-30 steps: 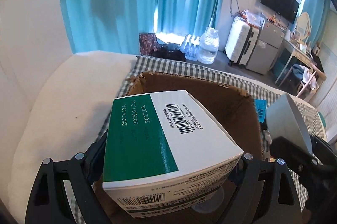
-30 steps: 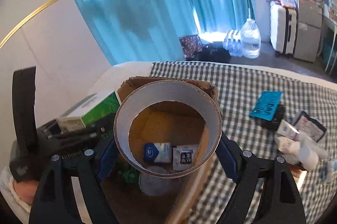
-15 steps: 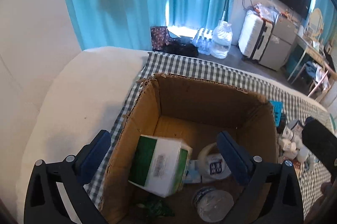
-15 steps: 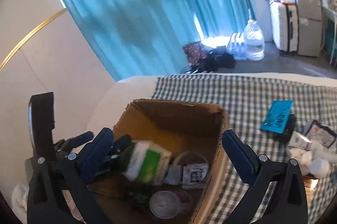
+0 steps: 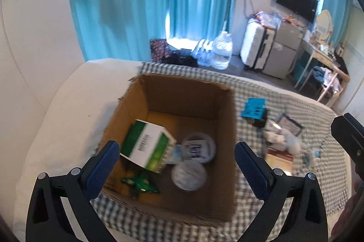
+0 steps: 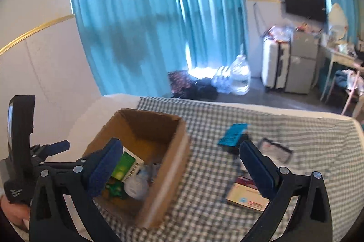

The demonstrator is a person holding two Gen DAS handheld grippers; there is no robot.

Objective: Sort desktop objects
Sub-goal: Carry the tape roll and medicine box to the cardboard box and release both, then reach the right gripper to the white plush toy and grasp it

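Note:
An open cardboard box (image 5: 182,80) stands on a checked cloth. Inside it a green-and-white carton (image 5: 147,144) lies tilted at the left. Beside the carton are a white ring (image 5: 199,147), a round white lid (image 5: 188,176) and a small green item (image 5: 140,183). My left gripper (image 5: 176,147) hangs open above the box with nothing between its fingers. My right gripper (image 6: 180,145) is also open and empty, above the right wall of the box (image 6: 157,185). The carton (image 6: 127,168) shows past its left finger. The left tool's black handle (image 6: 20,146) is at the left of the right wrist view.
Loose items lie on the cloth to the right of the box: a blue card (image 6: 233,134), a black-framed pouch (image 6: 275,148), a white-and-red packet (image 6: 246,194) and crumpled white pieces (image 5: 284,139). A white cushion (image 5: 75,105) borders the box on the left. Curtains, a water bottle and a suitcase stand beyond.
The left gripper let go of the green-and-white carton and the right let go of the white ring; both now lie in the box. Both grippers opened wide and drew back and up.

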